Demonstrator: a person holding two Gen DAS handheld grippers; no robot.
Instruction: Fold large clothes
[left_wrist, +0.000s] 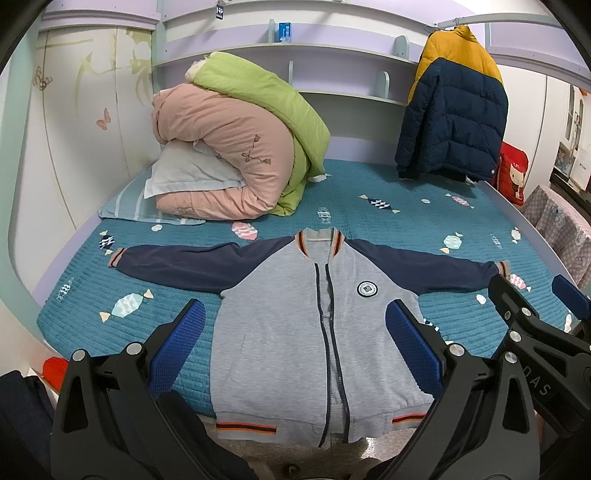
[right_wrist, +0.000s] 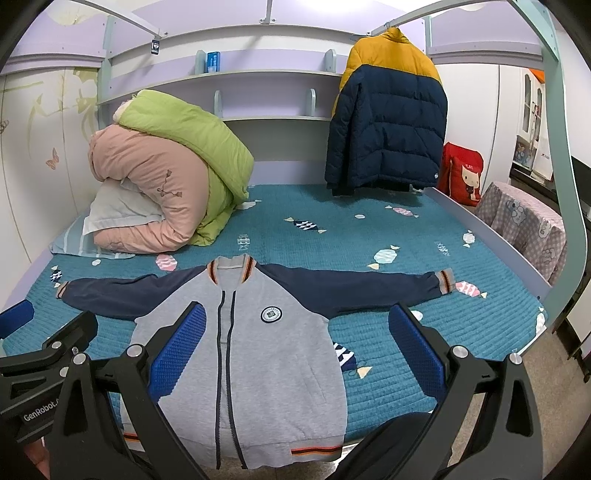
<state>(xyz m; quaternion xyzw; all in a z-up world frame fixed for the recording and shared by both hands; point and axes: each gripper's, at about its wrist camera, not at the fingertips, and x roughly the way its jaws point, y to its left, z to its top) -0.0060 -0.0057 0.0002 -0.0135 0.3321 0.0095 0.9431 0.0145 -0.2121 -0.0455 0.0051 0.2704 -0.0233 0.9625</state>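
Observation:
A grey zip jacket (left_wrist: 284, 332) with navy sleeves lies flat, front up, on the teal bed cover (left_wrist: 369, 218), sleeves spread left and right, hem hanging over the near bed edge. It also shows in the right wrist view (right_wrist: 266, 354). My left gripper (left_wrist: 295, 343) is open and empty, held above the jacket's body. My right gripper (right_wrist: 295, 343) is open and empty, held over the jacket's right half; it also shows at the right edge of the left wrist view (left_wrist: 535, 295). The left gripper shows at the left edge of the right wrist view (right_wrist: 48, 325).
Rolled pink and green quilts (left_wrist: 229, 147) on a pillow fill the bed's back left. A navy and yellow puffer coat (left_wrist: 454, 110) hangs at the back right. A red cushion (right_wrist: 463, 173) and a checked cloth-covered stand (right_wrist: 528, 229) sit right of the bed.

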